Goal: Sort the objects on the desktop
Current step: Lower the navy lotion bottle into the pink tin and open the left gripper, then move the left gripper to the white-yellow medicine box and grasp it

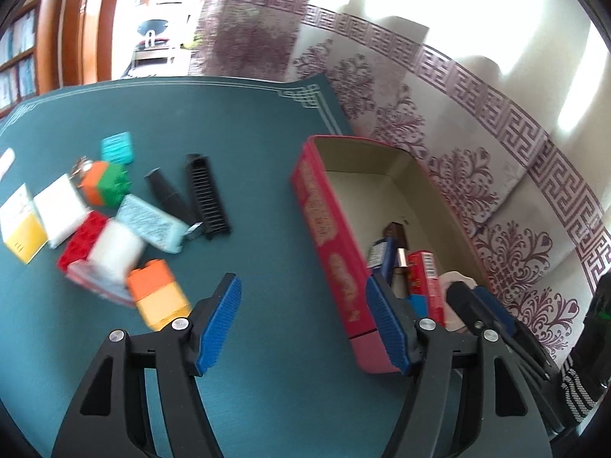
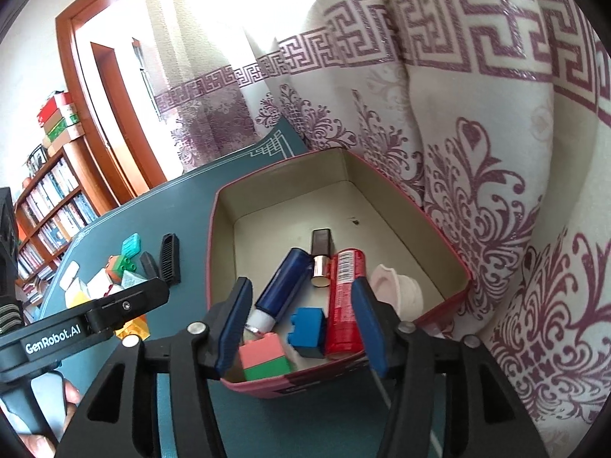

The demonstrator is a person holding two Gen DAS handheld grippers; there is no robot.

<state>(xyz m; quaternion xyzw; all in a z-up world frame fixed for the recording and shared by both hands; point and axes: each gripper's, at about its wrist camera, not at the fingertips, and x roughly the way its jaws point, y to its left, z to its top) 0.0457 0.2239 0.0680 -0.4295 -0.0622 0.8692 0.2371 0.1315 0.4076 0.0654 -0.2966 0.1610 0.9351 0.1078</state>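
Bench [image 1: 267,145] under a teal mat with a pale line border; patterned purple-and-cream curtain [image 2: 496,152] close behind it. Red box [image 1: 324,221], open-topped with a pale inside, sits at the mat's right edge against the curtain.

Left claw [image 1: 303,328]: jaws apart, nothing between the blue pads; it hangs over bare mat, its right finger in front of the box's near corner. Right claw [image 2: 301,328]: jaws likewise apart, gripping nothing, poised over the near end of the box; in the left wrist view it shows as a dark finger beside the box.

Inside the box, near end: pink-and-green block [image 2: 265,360] in the near corner; small blue block [image 2: 307,328] just beside it; blue tube with white cap [image 2: 280,286] lying aslant; dark lipstick with a rose-gold band [image 2: 320,255]; red tube with a barcode [image 2: 343,301]; white cup-like piece [image 2: 397,290] against the right wall.

Unsorted heap on the mat, well left of the box: black comb-like piece [image 1: 206,196]; black cap [image 1: 168,194]; pale blue packet [image 1: 151,223]; orange-and-green block [image 1: 105,183]; teal square [image 1: 118,147]; red block [image 1: 80,238]; orange-and-yellow block [image 1: 158,297]; white-and-yellow card [image 1: 21,225]; heap items touch or overlap; blurred.

Bookshelf [image 2: 49,206] and wooden door frame [image 2: 88,95] beyond the bench.
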